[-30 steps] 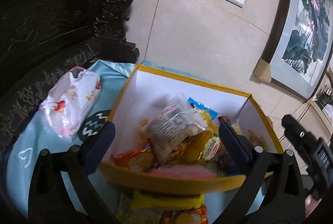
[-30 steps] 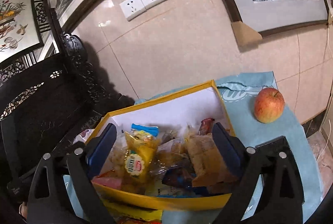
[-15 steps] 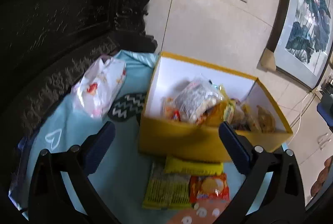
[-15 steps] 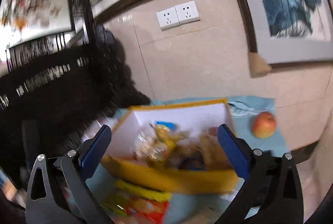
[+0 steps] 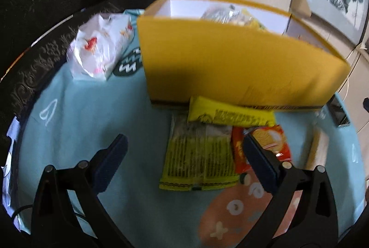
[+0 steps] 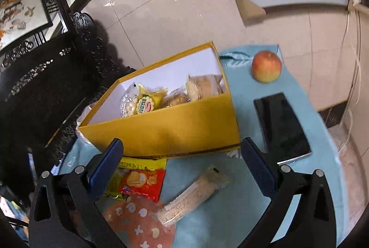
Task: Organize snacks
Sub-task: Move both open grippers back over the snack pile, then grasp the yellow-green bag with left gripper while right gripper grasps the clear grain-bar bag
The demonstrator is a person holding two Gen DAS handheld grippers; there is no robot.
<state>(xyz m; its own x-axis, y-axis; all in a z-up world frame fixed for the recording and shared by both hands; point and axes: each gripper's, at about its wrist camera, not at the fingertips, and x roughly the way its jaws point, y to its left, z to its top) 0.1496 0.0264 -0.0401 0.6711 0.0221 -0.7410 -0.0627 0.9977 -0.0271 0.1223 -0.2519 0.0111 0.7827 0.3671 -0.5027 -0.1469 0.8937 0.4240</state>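
Observation:
A yellow box (image 5: 230, 63) (image 6: 175, 130) holding several snack packets stands on the light blue tablecloth (image 5: 87, 114). In front of it lie a yellow packet (image 5: 230, 115), a green-yellow packet (image 5: 198, 155), a red biscuit packet (image 5: 272, 141) (image 6: 143, 183) and a long pale bar (image 6: 191, 195). My left gripper (image 5: 184, 162) hangs open just above the green-yellow packet, nothing between its fingers. My right gripper (image 6: 182, 162) is open too, low before the box, with the bar and red packet below it.
A white printed plastic bag (image 5: 101, 49) lies left of the box. An apple (image 6: 266, 67) and a black phone (image 6: 281, 128) sit to the right. Dark carved furniture (image 6: 46, 77) stands on the left, a tiled wall with framed pictures behind.
Both grippers have drawn back out of the box and sunk toward the table in front of it. The loose packets on the cloth have come into view.

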